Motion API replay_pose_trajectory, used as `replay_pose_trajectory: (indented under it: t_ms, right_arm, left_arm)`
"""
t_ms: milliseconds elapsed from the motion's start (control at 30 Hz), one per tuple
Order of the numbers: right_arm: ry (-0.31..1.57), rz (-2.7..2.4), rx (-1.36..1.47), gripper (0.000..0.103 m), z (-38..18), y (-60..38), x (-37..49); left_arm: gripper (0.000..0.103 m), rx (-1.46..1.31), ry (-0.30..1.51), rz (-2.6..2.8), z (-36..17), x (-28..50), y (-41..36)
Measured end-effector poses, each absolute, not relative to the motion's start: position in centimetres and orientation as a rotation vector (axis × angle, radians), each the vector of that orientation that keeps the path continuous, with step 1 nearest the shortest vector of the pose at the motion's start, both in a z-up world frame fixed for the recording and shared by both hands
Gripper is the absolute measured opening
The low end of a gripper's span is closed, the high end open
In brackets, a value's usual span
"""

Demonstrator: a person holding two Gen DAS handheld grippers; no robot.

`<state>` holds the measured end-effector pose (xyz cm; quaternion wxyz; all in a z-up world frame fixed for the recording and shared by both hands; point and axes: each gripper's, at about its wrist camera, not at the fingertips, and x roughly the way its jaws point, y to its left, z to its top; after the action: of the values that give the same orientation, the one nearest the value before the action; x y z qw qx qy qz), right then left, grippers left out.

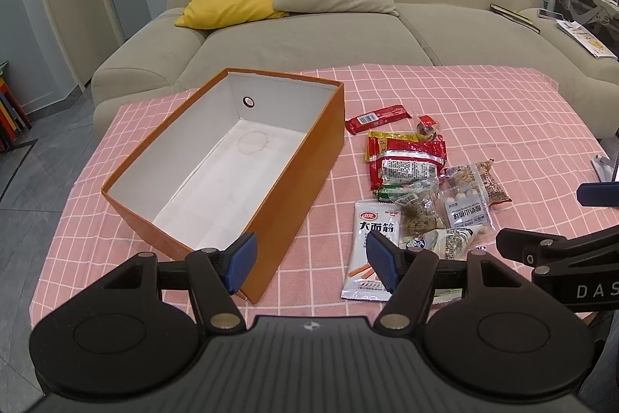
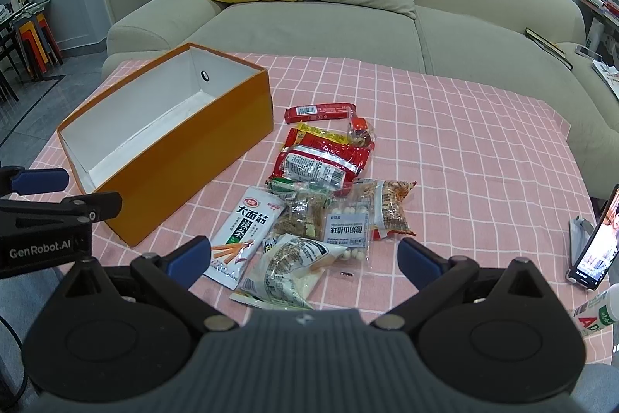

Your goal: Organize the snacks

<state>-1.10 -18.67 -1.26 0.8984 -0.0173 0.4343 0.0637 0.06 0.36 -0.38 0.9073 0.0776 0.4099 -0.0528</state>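
Both jaws open, empty; 1 orange box (image 1: pixel 294 180), approx 9 snack packs (image 2: pixel 329 196) beside it

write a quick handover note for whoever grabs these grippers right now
Left gripper: open, empty, above the near corner of the orange box.
Right gripper: open, empty, over the near end of the snack pile.
Box: on the pink checked tablecloth, lid off, nothing inside.
Snacks: all loose on the cloth right of the box, red stick pack farthest, white spicy-strip packet nearest the box.
Done: nothing packed.
Left: every packet goes into the box.
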Motion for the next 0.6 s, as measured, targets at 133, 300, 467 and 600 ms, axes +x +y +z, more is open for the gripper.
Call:
replay_pose_trajectory:
  t_ms: [133,300,467,600]
  right_arm:
    - [0.903,0.132,-0.036,0.099,-1.21,-18.61,-0.99]
    - [0.904,0.131,-0.039,0.099,-1.14,-18.51,-0.96]
    - [0.904,0.131,-0.037,0.099,-1.10,-18.48,-0.93]
    - [0.905,0.132,-0.036,0.099,-1.06,-18.44,-0.89]
  left_arm:
    - [0.076,0.160,0.847,-0.108,-0.36,0.07,0.40]
    - [0.076,0.159,0.848,-0.109,-0.32,0.08,0.48]
    - [0.076,0.157,0.850,-0.104,-0.25,0.11,0.56]
    - [0.076,0.156,0.851,-0.104,-0.22,0.13,0.59]
